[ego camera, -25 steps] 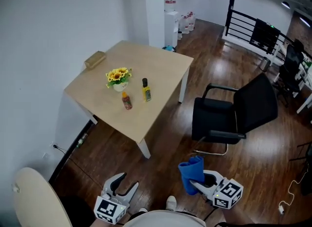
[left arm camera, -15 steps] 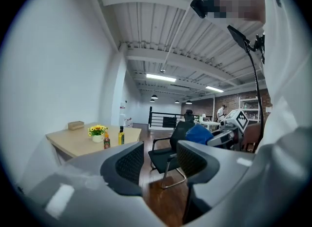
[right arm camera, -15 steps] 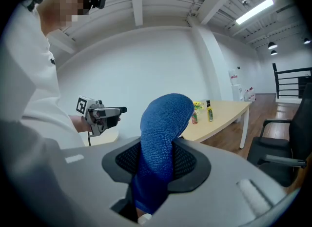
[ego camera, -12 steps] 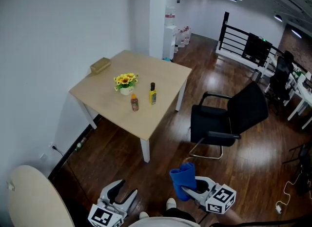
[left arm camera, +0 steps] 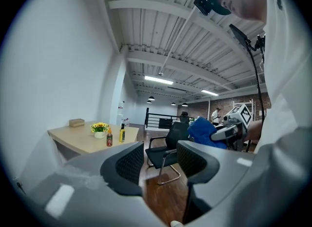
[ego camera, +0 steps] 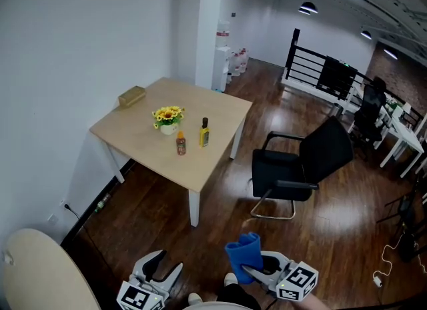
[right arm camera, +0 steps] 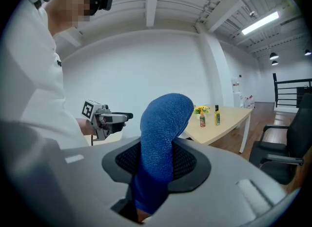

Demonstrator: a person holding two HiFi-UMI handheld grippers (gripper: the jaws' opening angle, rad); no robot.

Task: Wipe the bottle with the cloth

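Two bottles stand far off on the light wooden table [ego camera: 140,139]: a yellow one with a dark cap [ego camera: 204,133] and a smaller red-orange one [ego camera: 180,144]. Both also show small in the left gripper view, as yellow bottle [left arm camera: 122,133] and red-orange bottle [left arm camera: 109,137], and in the right gripper view, as yellow bottle [right arm camera: 217,115] and red-orange bottle [right arm camera: 202,119]. My right gripper [ego camera: 257,267] is shut on a blue cloth [ego camera: 243,254] that stands up between its jaws, the same blue cloth [right arm camera: 163,138] filling the right gripper view. My left gripper [ego camera: 165,264] is open and holds nothing, as the left gripper [left arm camera: 161,165] shows close up. Both grippers hang low over the floor, well short of the table.
A pot of yellow flowers [ego camera: 167,117] and a small brown box [ego camera: 131,96] share the table. A black office chair [ego camera: 300,169] stands on the dark wood floor to the table's right. A pale rounded surface [ego camera: 33,275] fills the bottom left corner. White walls lie behind the table.
The head view has swung, so both grippers sit lower in the frame and the right one with the cloth has drifted left. Jaws are unchanged.
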